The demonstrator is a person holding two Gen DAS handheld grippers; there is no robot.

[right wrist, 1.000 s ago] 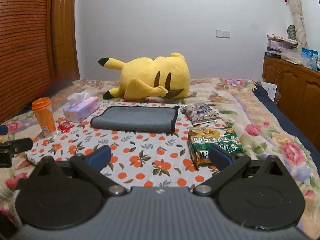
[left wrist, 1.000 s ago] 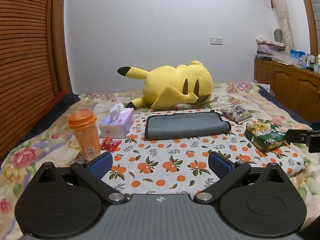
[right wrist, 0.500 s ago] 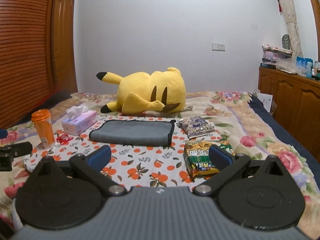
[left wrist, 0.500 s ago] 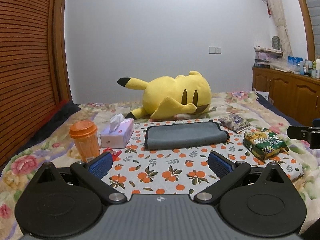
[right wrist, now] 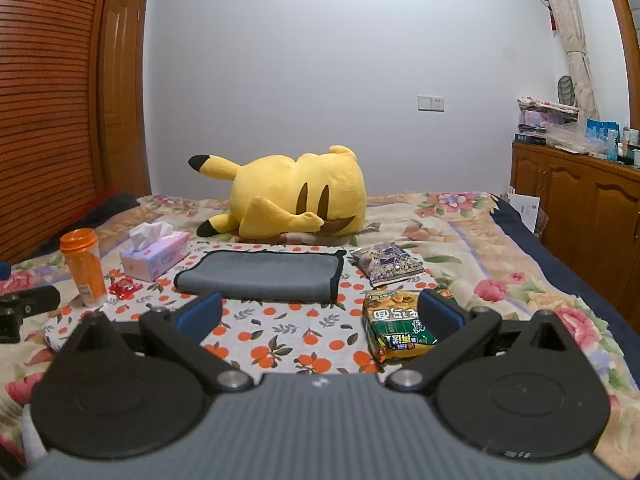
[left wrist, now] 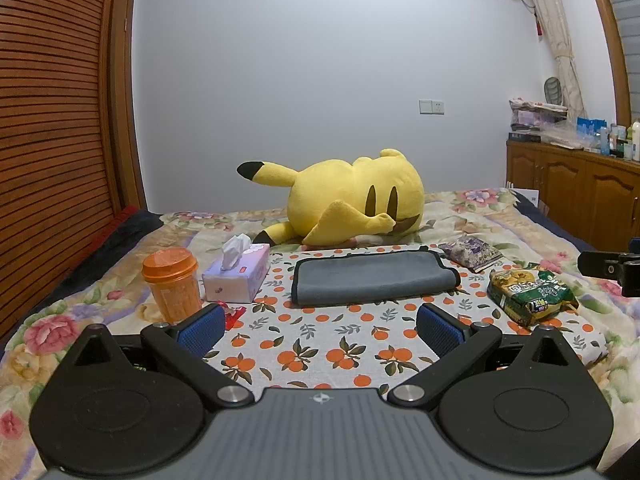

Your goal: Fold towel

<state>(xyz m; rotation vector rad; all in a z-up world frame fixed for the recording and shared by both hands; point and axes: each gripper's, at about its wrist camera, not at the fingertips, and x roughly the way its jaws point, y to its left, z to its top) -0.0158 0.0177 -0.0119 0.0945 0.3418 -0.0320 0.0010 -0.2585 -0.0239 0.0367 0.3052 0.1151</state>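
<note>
The right gripper's far finger pad (right wrist: 440, 310) hides part of the green snack packet (right wrist: 396, 328). In the left wrist view, a blue finger pad (left wrist: 200, 326) covers most of the red wrapper (left wrist: 234, 314). The other gripper's body (left wrist: 612, 270) is cut off by the right edge; its fingers are out of frame. Bottles on the cabinet (left wrist: 616, 144) are too small to identify. The purple packet's print (right wrist: 386, 266) is illegible.

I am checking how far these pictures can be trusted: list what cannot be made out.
- Towel: layer count unclear in both views; too flat.
- Green snack bag: right wrist view, right finger covers its corner.
- Red wrapper: left wrist view, mostly behind left finger.
- Counter bottles: too small.
</note>
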